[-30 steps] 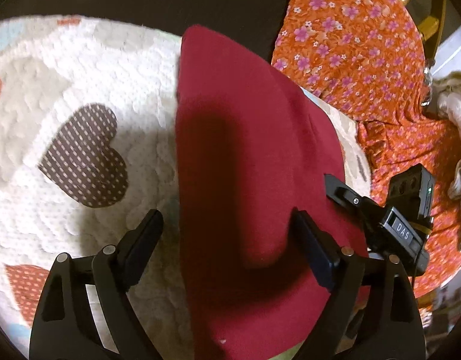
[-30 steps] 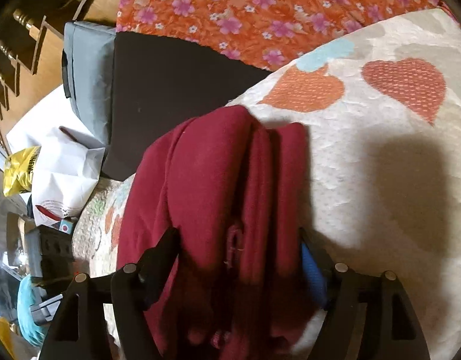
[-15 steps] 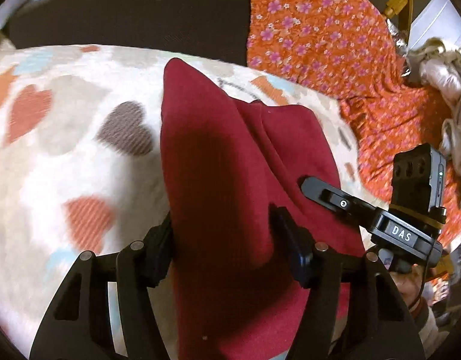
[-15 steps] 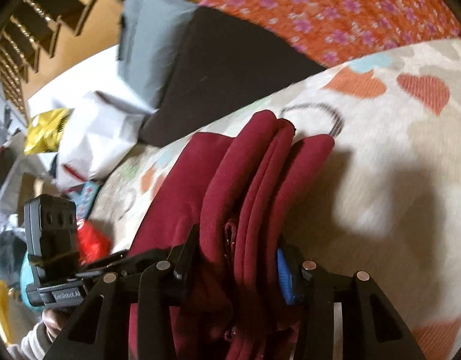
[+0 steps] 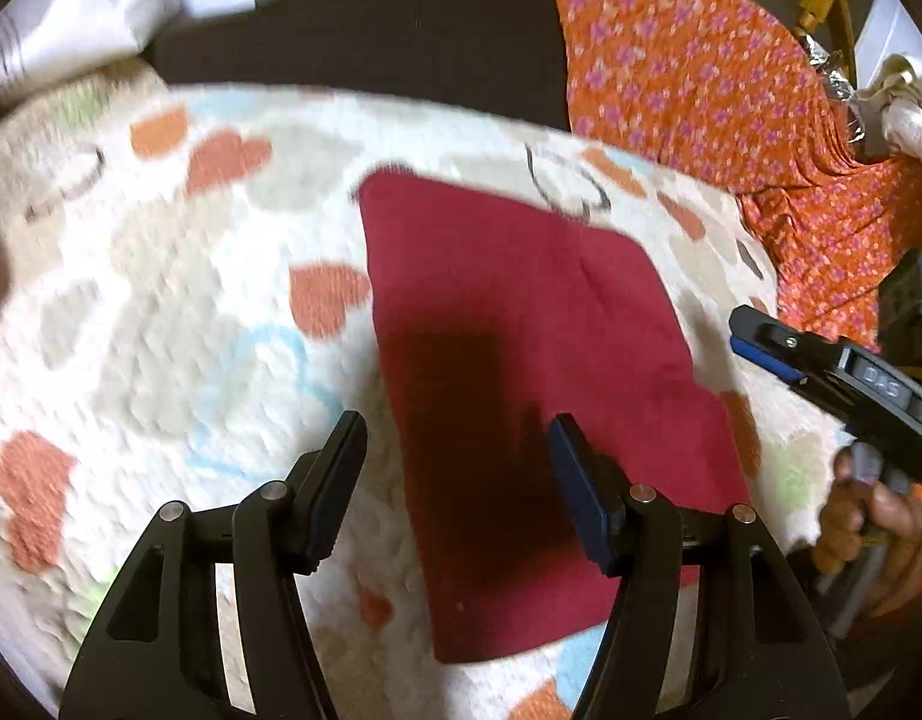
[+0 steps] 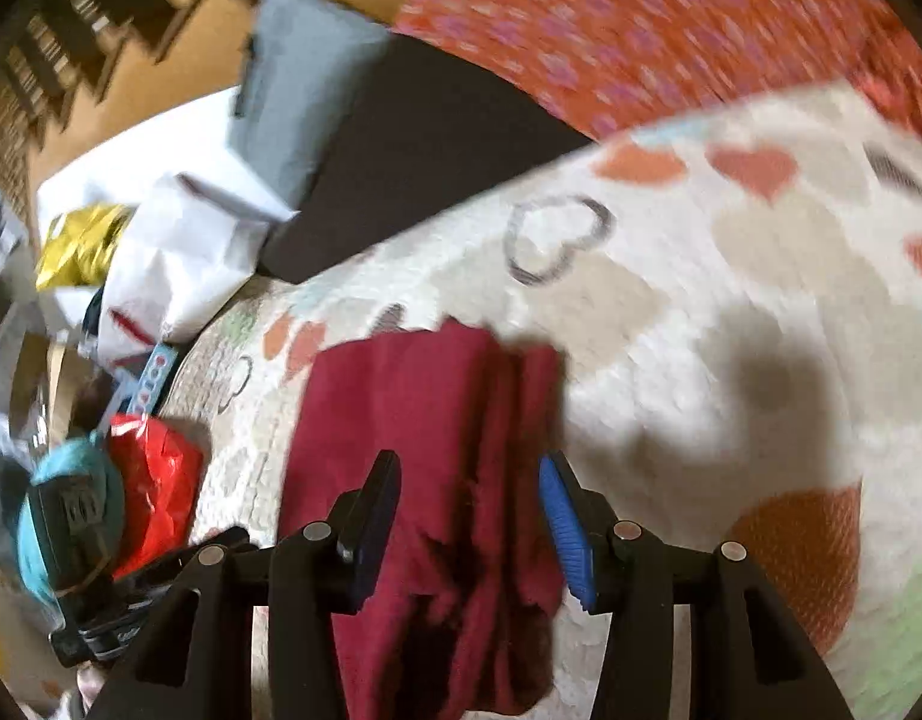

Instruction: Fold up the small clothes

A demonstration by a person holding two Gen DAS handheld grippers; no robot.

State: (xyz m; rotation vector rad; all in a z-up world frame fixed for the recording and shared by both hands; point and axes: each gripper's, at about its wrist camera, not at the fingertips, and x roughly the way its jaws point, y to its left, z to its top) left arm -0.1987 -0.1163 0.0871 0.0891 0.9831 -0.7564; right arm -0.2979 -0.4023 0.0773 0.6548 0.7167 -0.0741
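A white quilted blanket (image 5: 161, 312) patterned with orange, grey and blue hearts is spread across most of both views. Behind it, a black cushion (image 5: 371, 30) is seen, with an orange cloth (image 5: 701, 72) printed with pink flowers draped to its right. In the right wrist view, a grey pillow (image 6: 299, 78), crumpled white bags (image 6: 179, 252), a gold packet (image 6: 77, 240) and a red bag (image 6: 155, 480) are piled at the left edge, with wooden stairs above them; this view is blurred.

A folded dark red garment (image 5: 521, 372) is laid flat on the blanket as a rough rectangle. In the right wrist view its stacked folded edges (image 6: 449, 480) are shown.

The left gripper (image 5: 455, 462) is held above the garment with its fingers spread wide and nothing between them. The right gripper (image 6: 467, 510) is likewise seen wide open over the garment's layered end, gripping nothing; whether its fingertips touch the fabric cannot be told. The right gripper is also visible at the right edge of the left wrist view (image 5: 779, 354), beside the garment.
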